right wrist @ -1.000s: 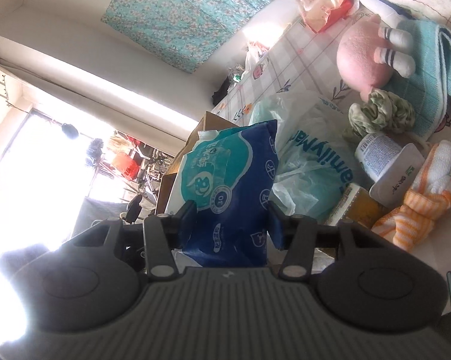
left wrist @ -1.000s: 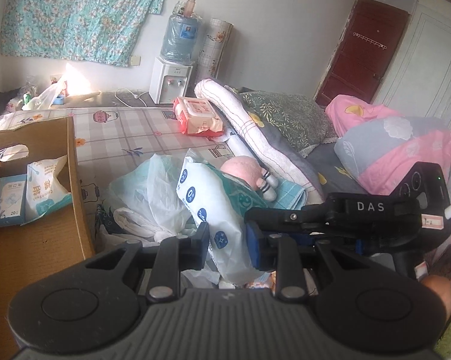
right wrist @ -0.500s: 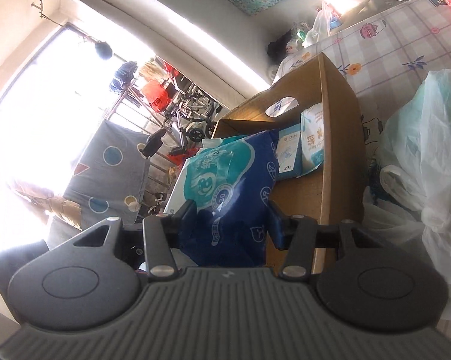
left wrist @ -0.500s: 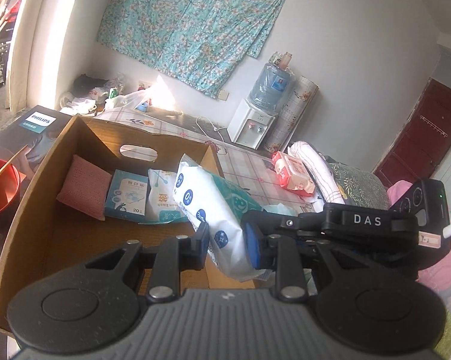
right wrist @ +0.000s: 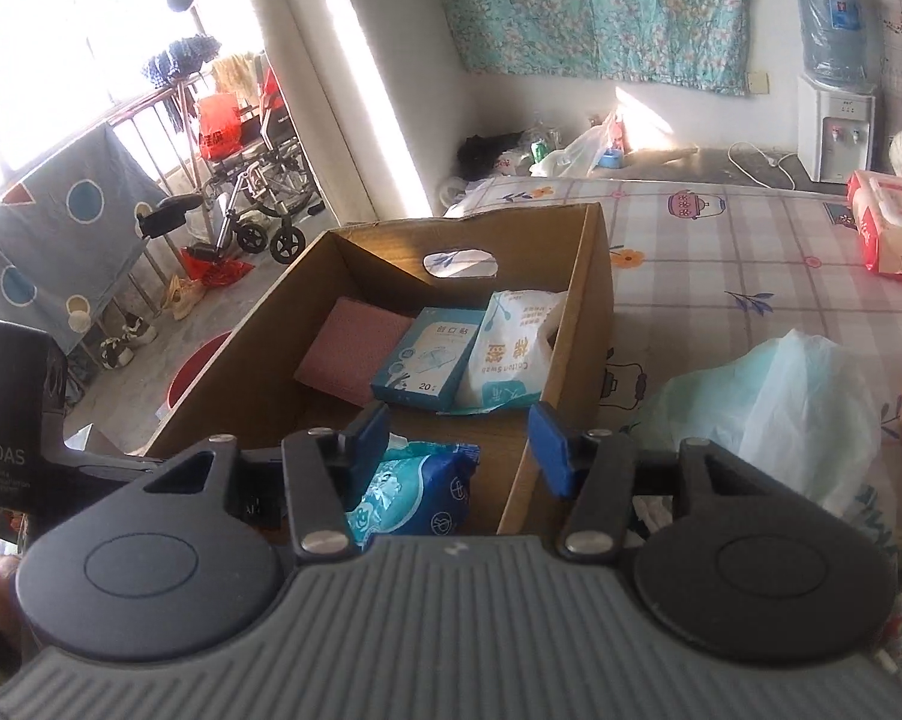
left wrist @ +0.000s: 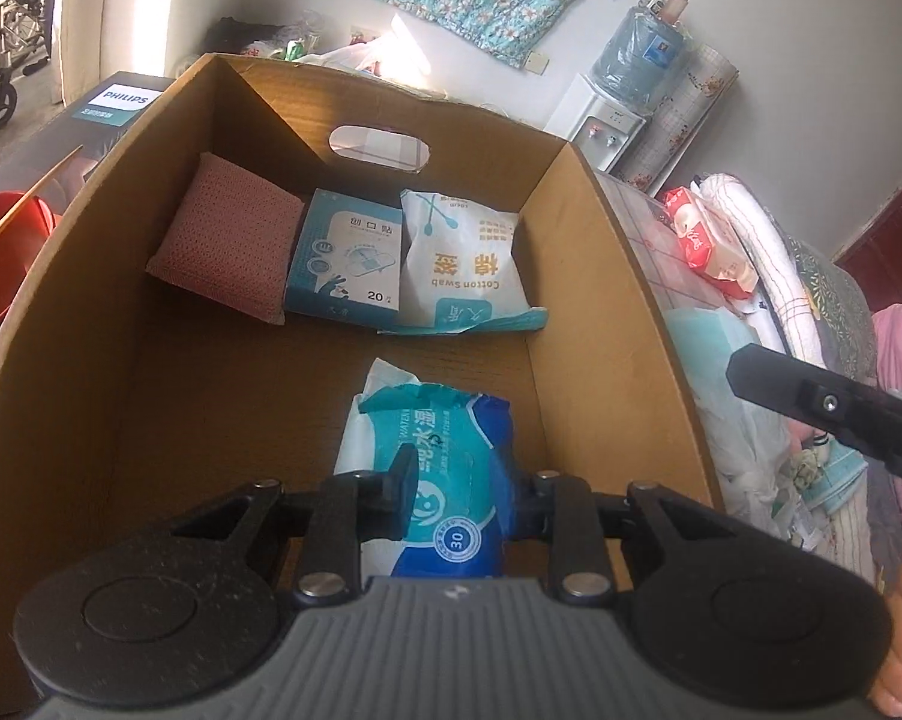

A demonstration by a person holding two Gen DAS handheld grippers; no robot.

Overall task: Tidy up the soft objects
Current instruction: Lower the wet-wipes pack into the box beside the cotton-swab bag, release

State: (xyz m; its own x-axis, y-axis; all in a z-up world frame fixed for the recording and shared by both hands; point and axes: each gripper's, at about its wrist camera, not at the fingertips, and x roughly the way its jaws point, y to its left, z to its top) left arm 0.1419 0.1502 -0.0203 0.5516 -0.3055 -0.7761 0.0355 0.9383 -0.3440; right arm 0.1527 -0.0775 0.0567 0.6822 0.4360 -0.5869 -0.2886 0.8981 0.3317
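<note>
"Cotton Swab" on white pouch (left wrist: 460, 261).

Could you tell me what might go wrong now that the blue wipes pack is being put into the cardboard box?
1. The left gripper grips the blue wipes pack at one end only, so the soft pack could sag or slip out askew.
2. The pack hangs beside the cardboard box's right wall and may snag there.
3. Released here, it could land against the cotton swab bag and leave the row untidy.
</note>
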